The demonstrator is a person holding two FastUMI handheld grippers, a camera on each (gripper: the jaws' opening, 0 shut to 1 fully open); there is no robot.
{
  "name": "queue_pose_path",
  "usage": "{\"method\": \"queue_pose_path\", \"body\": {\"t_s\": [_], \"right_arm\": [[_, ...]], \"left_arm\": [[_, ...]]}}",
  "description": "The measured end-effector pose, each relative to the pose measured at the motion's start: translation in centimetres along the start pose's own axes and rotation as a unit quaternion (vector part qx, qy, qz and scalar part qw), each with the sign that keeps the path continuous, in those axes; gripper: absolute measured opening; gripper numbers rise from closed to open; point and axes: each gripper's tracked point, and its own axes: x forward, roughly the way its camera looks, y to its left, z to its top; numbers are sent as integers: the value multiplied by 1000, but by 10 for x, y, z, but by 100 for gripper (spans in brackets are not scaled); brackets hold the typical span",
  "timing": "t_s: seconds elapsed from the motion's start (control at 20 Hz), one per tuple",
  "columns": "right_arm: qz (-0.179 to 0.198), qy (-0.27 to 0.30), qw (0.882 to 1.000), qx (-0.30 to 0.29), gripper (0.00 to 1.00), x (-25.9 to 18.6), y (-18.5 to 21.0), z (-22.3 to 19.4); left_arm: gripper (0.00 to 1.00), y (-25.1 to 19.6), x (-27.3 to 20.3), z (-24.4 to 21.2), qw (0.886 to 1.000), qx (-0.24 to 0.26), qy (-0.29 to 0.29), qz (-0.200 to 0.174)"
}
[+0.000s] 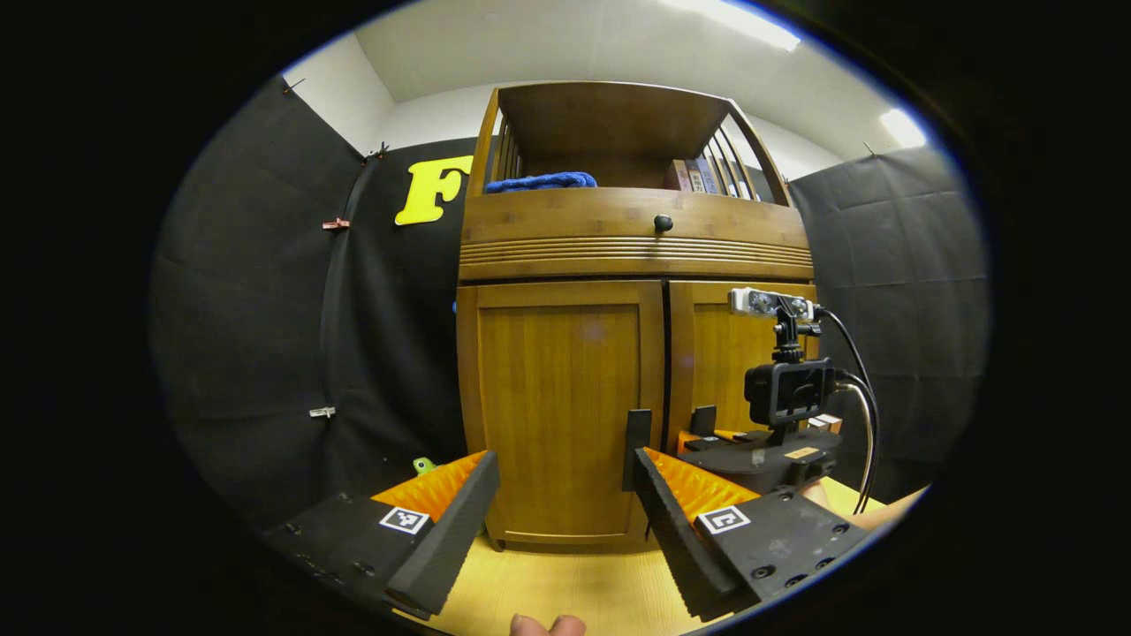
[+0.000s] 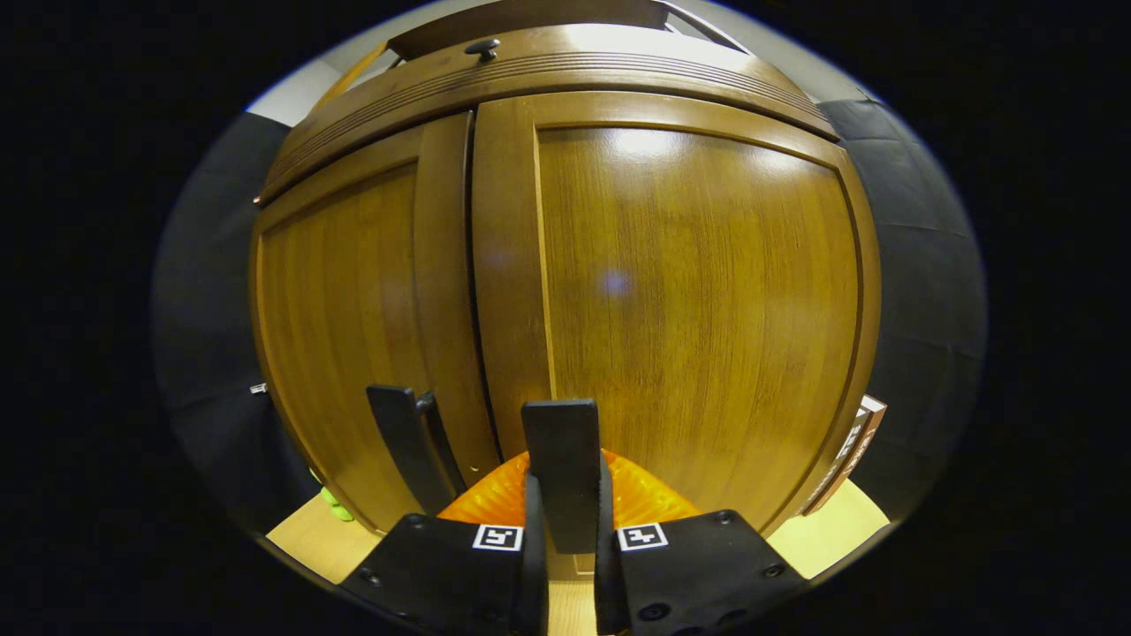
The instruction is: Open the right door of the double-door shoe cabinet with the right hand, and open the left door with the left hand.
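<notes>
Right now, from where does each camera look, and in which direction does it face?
Left gripper view: rides the left gripper, back from the cabinet, facing its front; open fingers, fingertips of the person's hand, and the right gripper at the right door.
Right gripper view: rides the right gripper, close up, facing the right door; its fingers are closed on the right handle.
Shared: both doors, both handles, the drawer knob.

The left tool (image 1: 565, 481) has two wedge-shaped fingers with ribbed inner faces, each carrying a square black-and-white marker behind its tip, with dark screws farther back. The right tool (image 2: 562, 503) bears matching markers; atop it sit a black camera (image 1: 789, 390) and looping black and white cables (image 1: 861, 415).
</notes>
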Motion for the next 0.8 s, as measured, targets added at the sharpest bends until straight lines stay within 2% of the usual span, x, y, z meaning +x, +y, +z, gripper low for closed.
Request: {"method": "queue_pose_path", "body": {"t_s": [0.1, 0.2, 0.8], "right_arm": [[13, 2, 1000, 0, 21, -20, -2, -1], [21, 2, 1000, -4, 24, -41, -5, -2], [29, 5, 1000, 2, 24, -152, -66, -6]], "left_arm": [[95, 0, -4, 1, 1000, -4, -2, 3], [95, 0, -9, 4, 1000, -8, -5, 7], [95, -26, -29, 17, 1000, -10, -14, 1]]}}
